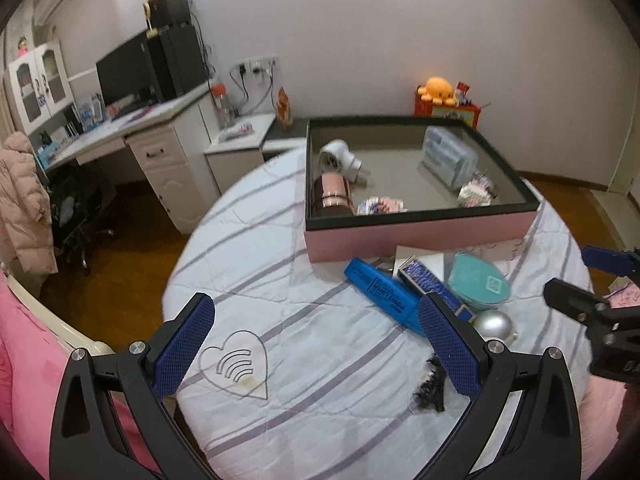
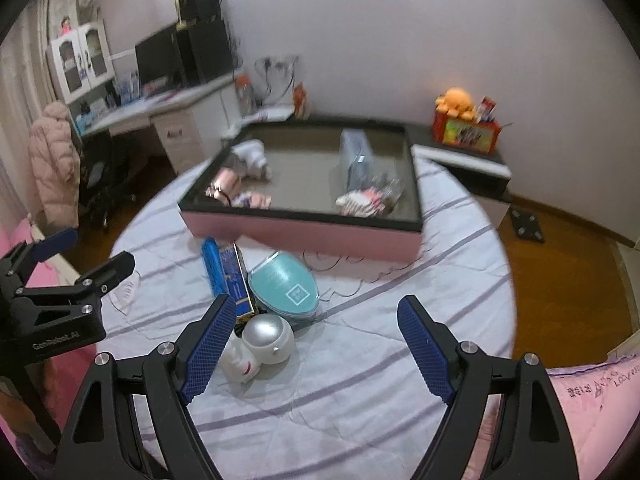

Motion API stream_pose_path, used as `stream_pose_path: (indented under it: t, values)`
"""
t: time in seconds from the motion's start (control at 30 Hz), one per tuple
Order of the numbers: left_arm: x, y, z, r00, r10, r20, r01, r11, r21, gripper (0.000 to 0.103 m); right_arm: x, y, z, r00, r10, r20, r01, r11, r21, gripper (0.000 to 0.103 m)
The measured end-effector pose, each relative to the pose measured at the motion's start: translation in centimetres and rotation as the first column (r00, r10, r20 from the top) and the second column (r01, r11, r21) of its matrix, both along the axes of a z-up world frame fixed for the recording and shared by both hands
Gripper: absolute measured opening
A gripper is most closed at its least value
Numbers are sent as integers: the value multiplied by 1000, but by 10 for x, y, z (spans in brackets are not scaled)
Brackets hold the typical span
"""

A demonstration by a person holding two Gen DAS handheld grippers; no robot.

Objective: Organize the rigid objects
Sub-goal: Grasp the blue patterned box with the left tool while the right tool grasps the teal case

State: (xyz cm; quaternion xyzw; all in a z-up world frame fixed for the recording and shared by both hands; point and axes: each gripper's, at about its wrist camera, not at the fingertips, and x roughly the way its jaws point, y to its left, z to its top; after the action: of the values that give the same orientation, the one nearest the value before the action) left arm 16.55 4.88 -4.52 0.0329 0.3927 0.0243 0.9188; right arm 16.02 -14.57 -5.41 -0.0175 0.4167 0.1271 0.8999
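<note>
Hovering with both pairs of fingers spread wide and nothing between them, you're at the reach-in stage, with no pickup made yet. Your left gripper [image 1: 316, 348] hangs over bare striped cloth on the left side of the bed [image 1: 320, 408], its right finger [image 1: 448, 344] crossing in front of the blue marker box [image 1: 384, 294]. A black hair clip [image 1: 430, 388] lies on the cover just inside that finger. Your right gripper [image 2: 316, 348] is just as open, and its left finger [image 2: 208, 344] stands beside the silver-domed white gadget [image 2: 266, 340], which sits off-centre, hard against that finger rather than squarely in the gap.

Moving outward, the loose pile waits near the middle of the bed: the marker box, a dark blue carton [image 2: 236, 280] leaning against it, and the teal oval case [image 2: 286, 286] touching both. Beyond them, towards the far edge of the bed, the pink-sided tray [image 1: 416, 234] already holds a white hair dryer [image 1: 340, 158], a clear drawer box [image 1: 450, 156] and a few smaller bits.

By my reading, your next move is to shift the right gripper leftward so the silver gadget centres between the pads, then close on its round body. That dome looks slick, so grip low on the white base. The left could take the marker box across its narrow faces.
</note>
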Motion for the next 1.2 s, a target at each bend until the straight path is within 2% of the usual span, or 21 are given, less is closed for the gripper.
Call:
stream_pose_path:
  t: [0.13,0.27,0.37,0.53,0.63,0.67,0.73,0.77,0.83,0.9,0.93,0.97,1.0,1.07,1.17,1.2]
  values:
    - [18,4,-16,998,-1,-57,-1,1000,-26,103,28,11,-24,997,33,-68,-36,998,-44,84]
    - [28,5,-21,997,-13,-77,9,999,-53,103,49,20,-43,991,67,-119,-76,995,-71,84]
    - [34,1,-23,996,-29,-85,24,998,-55,103,59,28,-55,979,123,-162,-133,990,-55,84]
    - [44,-13,-26,990,-76,-115,66,993,-93,103,67,31,-63,966,184,-181,-189,982,-11,84]
    - [51,-28,-31,982,-115,-148,99,989,-112,103,67,19,-65,968,171,-183,-168,985,28,83]
    - [53,-32,-33,979,-126,-159,109,988,-113,103,66,15,-65,973,149,-177,-150,989,8,82]
    - [57,-42,-39,972,-147,-182,129,986,-106,103,65,6,-69,981,79,-178,-92,994,-65,74]
    - [59,-46,-42,970,-150,-191,132,986,-101,103,66,1,-72,981,51,-186,-68,994,-88,66]
    - [64,-53,-47,966,-159,-205,140,984,-106,102,66,-13,-78,979,18,-203,-34,996,-76,62]
    - [67,-59,-51,961,-181,-207,159,980,-118,91,64,-22,-78,980,18,-198,-26,999,-35,62]
    - [70,-63,-55,958,-187,-218,164,980,-116,66,62,-23,-77,981,19,-194,-27,999,-41,62]
    - [72,-65,-60,952,-192,-240,167,979,-119,45,61,-21,-78,982,28,-188,-38,998,-51,62]
    - [74,-67,-62,949,-202,-240,176,976,-126,45,61,-19,-79,982,36,-185,-48,997,-61,62]
    - [72,-73,-61,949,-223,-223,202,973,-113,36,61,-15,-81,983,52,-177,-66,995,-77,62]
    - [70,-72,-62,935,-266,-234,227,957,-179,22,62,-13,-81,984,75,-164,-84,995,-51,62]
    - [70,-70,-62,934,-268,-238,225,955,-192,22,68,-13,-78,983,78,-164,-86,996,-40,57]
